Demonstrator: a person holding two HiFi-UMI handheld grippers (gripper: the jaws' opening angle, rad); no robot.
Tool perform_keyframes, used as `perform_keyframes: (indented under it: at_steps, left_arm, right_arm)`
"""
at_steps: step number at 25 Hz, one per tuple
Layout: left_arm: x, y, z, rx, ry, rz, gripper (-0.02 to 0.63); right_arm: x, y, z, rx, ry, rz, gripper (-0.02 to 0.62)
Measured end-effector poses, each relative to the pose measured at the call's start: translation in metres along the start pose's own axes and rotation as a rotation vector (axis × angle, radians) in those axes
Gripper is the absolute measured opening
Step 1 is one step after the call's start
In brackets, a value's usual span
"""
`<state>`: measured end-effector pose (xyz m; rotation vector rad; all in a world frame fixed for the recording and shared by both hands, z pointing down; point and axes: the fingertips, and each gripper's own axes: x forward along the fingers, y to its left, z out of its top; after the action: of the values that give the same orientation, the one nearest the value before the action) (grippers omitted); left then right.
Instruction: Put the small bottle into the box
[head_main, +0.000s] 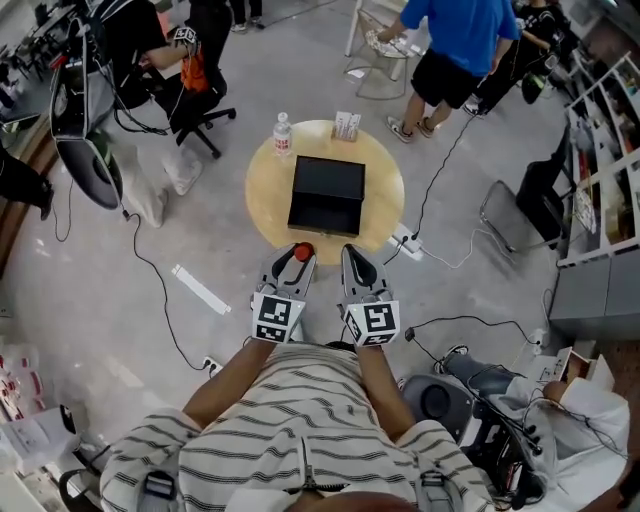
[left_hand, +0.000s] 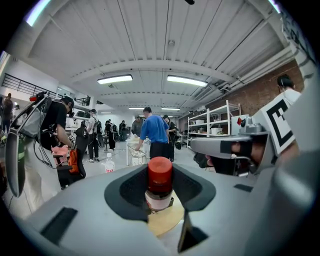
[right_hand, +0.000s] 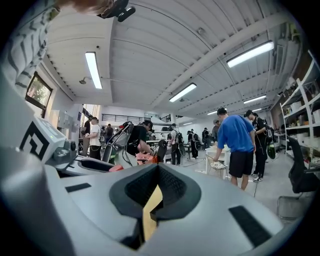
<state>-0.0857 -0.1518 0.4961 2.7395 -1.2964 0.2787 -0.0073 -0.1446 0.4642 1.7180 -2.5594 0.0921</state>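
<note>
The small bottle (head_main: 302, 251), clear with a red cap, stands upright between the jaws of my left gripper (head_main: 299, 256), which is shut on it just above the near edge of the round wooden table (head_main: 265, 190). In the left gripper view the small bottle (left_hand: 159, 183) fills the notch between the jaws. The black box (head_main: 327, 178) lies open at the table's middle, straight ahead of both grippers. My right gripper (head_main: 353, 258) hovers beside the left one, shut and empty; its jaws (right_hand: 155, 192) show only a thin slit.
A water bottle (head_main: 282, 135) and a small carton (head_main: 347, 125) stand at the table's far edge. A power strip (head_main: 406, 242) with cables lies on the floor right of the table, a white bar (head_main: 200, 288) to the left. People and an office chair (head_main: 195, 105) are beyond.
</note>
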Motion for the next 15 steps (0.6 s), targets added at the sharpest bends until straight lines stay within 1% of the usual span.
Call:
perform_keyframes:
  at_steps: [8, 15]
  left_arm:
    - [0.016, 0.012, -0.001, -0.003, 0.016, -0.005, 0.155]
    - [0.038, 0.009, 0.001, -0.01, 0.024, 0.026, 0.155]
  right_arm:
    - [0.017, -0.01, -0.001, 0.004, 0.012, -0.005, 0.009]
    - [0.024, -0.029, 0.001, 0.007, 0.012, 0.026, 0.009]
